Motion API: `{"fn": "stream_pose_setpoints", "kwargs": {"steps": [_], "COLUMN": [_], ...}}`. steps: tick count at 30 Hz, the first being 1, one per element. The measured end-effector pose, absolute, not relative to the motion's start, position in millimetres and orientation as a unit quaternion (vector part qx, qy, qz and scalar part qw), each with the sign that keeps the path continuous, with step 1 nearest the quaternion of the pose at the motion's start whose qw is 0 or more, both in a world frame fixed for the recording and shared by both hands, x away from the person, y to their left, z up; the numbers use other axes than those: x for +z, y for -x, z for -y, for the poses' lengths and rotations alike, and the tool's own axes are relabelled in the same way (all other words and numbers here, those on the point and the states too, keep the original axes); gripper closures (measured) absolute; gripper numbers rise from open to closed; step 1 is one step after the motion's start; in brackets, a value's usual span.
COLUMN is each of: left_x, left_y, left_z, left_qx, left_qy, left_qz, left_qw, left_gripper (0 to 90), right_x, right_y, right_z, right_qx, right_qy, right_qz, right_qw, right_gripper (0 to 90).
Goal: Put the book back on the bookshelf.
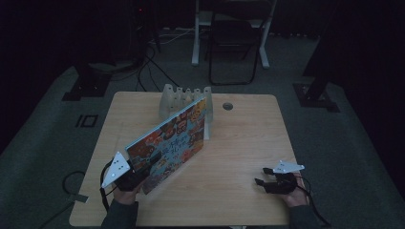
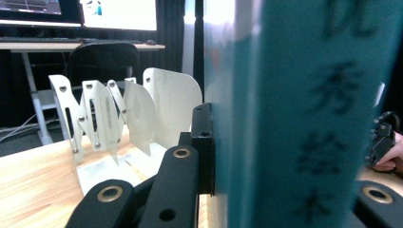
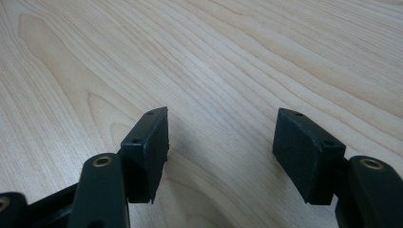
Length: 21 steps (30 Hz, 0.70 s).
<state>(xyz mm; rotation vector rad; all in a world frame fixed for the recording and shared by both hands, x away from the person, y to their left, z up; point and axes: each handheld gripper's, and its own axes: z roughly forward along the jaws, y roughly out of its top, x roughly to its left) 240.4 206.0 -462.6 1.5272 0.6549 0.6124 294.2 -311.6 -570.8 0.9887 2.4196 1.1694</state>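
1. Left gripper (image 1: 152,161), at the near-left part of the table (image 1: 239,143) in the high view: its jaws are clamping the lower edge of a picture book (image 1: 173,140). A hand at the table's near edge is gripping the tool, and the grey three-cornered plate is sitting on top of it.
2. Picture book: it is being held tilted, lower end toward the near-left at the jaws, upper end rising toward the table's centre-back. The colourful cover is facing up and to the right. The upper corner is sitting close against the white rack (image 1: 186,100); whether the two are touching cannot be told.
3. Left gripper view: the teal spine (image 2: 304,114) with dark characters is standing upright directly between the jaws, and one black pad is pressing flat on the book's side.
4. White rack: it is standing at the back-centre of the table, its rounded divider plates (image 2: 142,114) upright in a row, left of the book in the left gripper view.
5. Right gripper (image 1: 264,175), at the near-right part of the table, well apart from the book: a hand is holding it low over the wood.
6. Right gripper view: the jaws are standing partly open with bare tabletop (image 3: 228,71) between the pads, gripping nothing.
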Motion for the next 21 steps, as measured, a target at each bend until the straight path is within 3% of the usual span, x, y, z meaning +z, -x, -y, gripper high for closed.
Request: {"fn": "stream_pose_setpoints", "kwargs": {"steps": [21], "left_x": [-460.3], "left_y": [-238.4], "left_z": [-212.1], "left_qx": [0.286], "left_qy": [-0.66], "left_qz": [-0.3], "left_qw": [0.626], "left_gripper": [81.1], "right_x": [-570.8], "right_y": [-294.3], "right_z": [311.4], "right_qx": [0.403], "right_qy": [-0.342], "right_qz": [-0.837], "right_qw": [0.139], "right_gripper": [36.5]}}
